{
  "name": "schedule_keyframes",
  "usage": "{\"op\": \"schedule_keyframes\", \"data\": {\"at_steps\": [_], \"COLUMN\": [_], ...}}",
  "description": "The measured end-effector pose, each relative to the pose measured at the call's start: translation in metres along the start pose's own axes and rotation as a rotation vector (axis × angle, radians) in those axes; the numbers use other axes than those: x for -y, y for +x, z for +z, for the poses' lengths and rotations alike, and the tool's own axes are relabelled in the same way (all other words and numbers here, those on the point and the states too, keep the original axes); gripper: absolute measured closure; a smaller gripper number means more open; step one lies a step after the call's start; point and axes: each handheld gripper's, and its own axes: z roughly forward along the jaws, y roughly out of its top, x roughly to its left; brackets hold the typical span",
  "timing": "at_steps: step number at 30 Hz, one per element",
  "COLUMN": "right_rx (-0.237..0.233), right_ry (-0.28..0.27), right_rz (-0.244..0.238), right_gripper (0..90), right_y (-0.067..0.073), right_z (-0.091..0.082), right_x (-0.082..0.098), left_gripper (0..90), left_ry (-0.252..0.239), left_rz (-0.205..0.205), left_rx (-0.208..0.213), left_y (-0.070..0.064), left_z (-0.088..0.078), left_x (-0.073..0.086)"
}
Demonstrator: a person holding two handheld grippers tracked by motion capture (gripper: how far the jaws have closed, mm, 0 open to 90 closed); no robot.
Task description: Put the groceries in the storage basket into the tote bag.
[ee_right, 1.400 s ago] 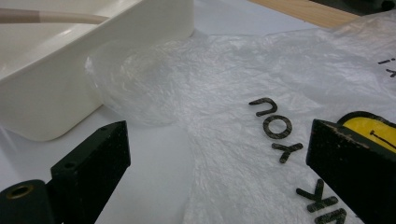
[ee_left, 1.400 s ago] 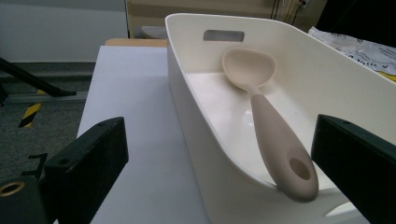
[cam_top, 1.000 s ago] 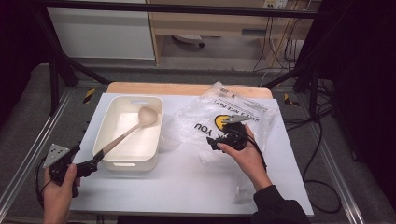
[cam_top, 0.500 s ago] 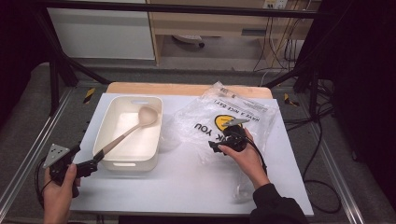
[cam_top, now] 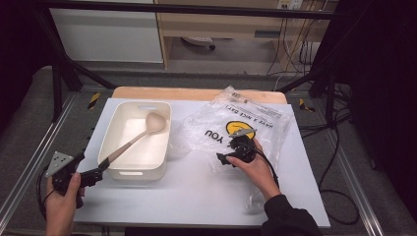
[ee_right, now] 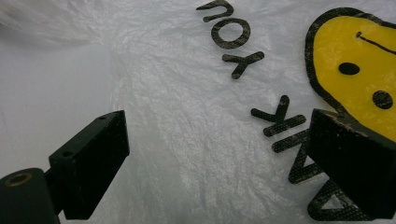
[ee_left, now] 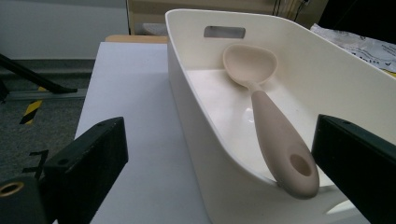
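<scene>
1. High view: A cream tub [cam_top: 139, 173] stands on the white worktop [cam_top: 196, 196], a beige spoon [cam_top: 133, 140] lying slantwise in it with its bowl toward the tub's far end and its handle over the near rim. The left tool [cam_top: 101, 166] sits just off the tub's near left corner, at the tip of the spoon handle, much where it was a second ago. To the right of the tub, the right tool [cam_top: 222, 158] rests on a crumpled clear plastic bag [cam_top: 265, 123] printed with a yellow smiley; against the earlier frames it has edged slightly toward the tub, while tub, spoon and bag lie unchanged.

2. Left gripper view: The left tool's jaws stand wide apart, clamped on nothing. The tub's [ee_left: 196, 140] near rim rises between them, and the spoon's [ee_left: 273, 126] holed handle end leans on that rim, close inside the jaw at the right of this view; whether it touches that jaw cannot be told.

3. Right gripper view: The right tool's jaws are likewise spread apart, just over the bag [ee_right: 196, 140], away from the tub, with black lettering and the smiley near one jaw.
</scene>
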Motion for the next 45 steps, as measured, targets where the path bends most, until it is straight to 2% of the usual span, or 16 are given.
{"op": "schedule_keyframes", "data": {"at_steps": [14, 23, 33, 43, 45], "right_rx": [-0.010, 0.010, 0.016, 0.041, 0.043], "right_ry": [0.077, 0.065, 0.037, 0.011, 0.011], "right_rz": [-0.047, -0.062, -0.040, 0.003, -0.001], "right_gripper": [5.3, 5.4, 25.7, 57.6, 63.7], "right_y": [0.012, 0.015, 0.006, -0.006, -0.009], "right_z": [0.008, 0.009, 0.004, 0.001, 0.000], "right_x": [0.013, 0.017, 0.017, 0.016, 0.016], "left_gripper": [3.4, 3.4, 3.4, 3.4, 3.4], "left_ry": [-0.002, 0.000, 0.000, 0.001, 0.002], "left_rz": [0.002, 0.004, 0.005, 0.005, 0.005], "left_rx": [0.004, 0.004, 0.005, 0.005, 0.004], "left_y": [0.000, 0.000, 0.000, -0.001, -0.001], "left_z": [0.000, 0.000, 0.000, 0.000, 0.000], "left_x": [0.000, -0.001, 0.000, 0.000, 0.000]}}
